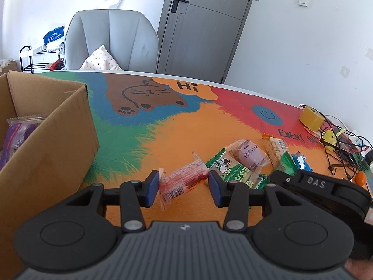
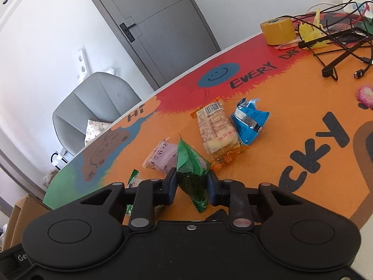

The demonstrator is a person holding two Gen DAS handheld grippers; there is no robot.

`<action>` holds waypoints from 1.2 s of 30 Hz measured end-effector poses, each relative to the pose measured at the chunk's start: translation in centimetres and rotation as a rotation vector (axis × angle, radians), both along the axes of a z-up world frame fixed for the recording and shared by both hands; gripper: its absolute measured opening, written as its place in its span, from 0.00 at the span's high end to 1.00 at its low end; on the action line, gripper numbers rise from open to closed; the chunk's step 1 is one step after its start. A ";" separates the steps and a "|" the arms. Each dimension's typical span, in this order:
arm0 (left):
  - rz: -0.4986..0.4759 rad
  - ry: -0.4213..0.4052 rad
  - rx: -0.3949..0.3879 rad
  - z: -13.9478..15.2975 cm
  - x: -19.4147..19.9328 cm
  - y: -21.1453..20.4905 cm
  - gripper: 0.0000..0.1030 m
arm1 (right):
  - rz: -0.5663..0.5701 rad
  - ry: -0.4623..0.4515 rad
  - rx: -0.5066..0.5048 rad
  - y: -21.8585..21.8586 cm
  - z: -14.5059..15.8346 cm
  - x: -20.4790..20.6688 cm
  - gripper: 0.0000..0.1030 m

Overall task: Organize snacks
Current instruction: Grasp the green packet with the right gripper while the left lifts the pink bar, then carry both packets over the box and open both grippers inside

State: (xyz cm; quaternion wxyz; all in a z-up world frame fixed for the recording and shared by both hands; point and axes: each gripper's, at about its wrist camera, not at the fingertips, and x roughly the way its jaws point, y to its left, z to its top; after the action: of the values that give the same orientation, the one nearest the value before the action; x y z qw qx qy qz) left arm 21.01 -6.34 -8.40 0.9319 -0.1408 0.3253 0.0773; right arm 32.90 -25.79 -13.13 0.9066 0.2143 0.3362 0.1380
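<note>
In the left wrist view my left gripper (image 1: 183, 186) is shut on a red snack packet (image 1: 179, 182), one blue pad at each end of it. To its left stands an open cardboard box (image 1: 58, 140) with a purple packet (image 1: 16, 137) inside. In the right wrist view my right gripper (image 2: 192, 183) is shut on a green snack packet (image 2: 192, 170), which stands upright between the pads. Loose on the mat lie a pink packet (image 2: 163, 157), an orange cracker packet (image 2: 215, 128), a blue packet (image 2: 250, 121) and a green-and-white packet (image 1: 230, 170).
The table carries a colourful cartoon mat (image 1: 163, 140). A yellow tape roll (image 2: 278, 31) and tangled black cables (image 2: 338, 42) crowd its far right. A small orange ball (image 1: 361, 178) lies near them. A grey chair (image 1: 112, 39) and a grey door (image 1: 200, 23) are behind the table.
</note>
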 end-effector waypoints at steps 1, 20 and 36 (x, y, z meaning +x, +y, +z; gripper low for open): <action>0.001 -0.004 0.001 0.1 -0.2 0.0 0.57 | -0.001 -0.004 0.006 -0.2 0.1 -0.4 0.74; 0.007 -0.137 0.035 5.8 -5.5 -0.4 0.57 | 0.036 -0.148 0.084 -1.8 4.9 -6.7 0.74; 0.076 -0.246 0.017 9.6 -10.2 3.3 0.57 | 0.123 -0.241 0.081 1.9 8.5 -9.8 0.74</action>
State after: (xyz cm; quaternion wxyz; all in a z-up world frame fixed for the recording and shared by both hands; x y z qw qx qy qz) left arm 10.82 -2.99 1.22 0.9623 -0.1536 0.2025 0.0973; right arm 23.07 -23.86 -4.59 0.9209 0.2114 0.2314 0.2317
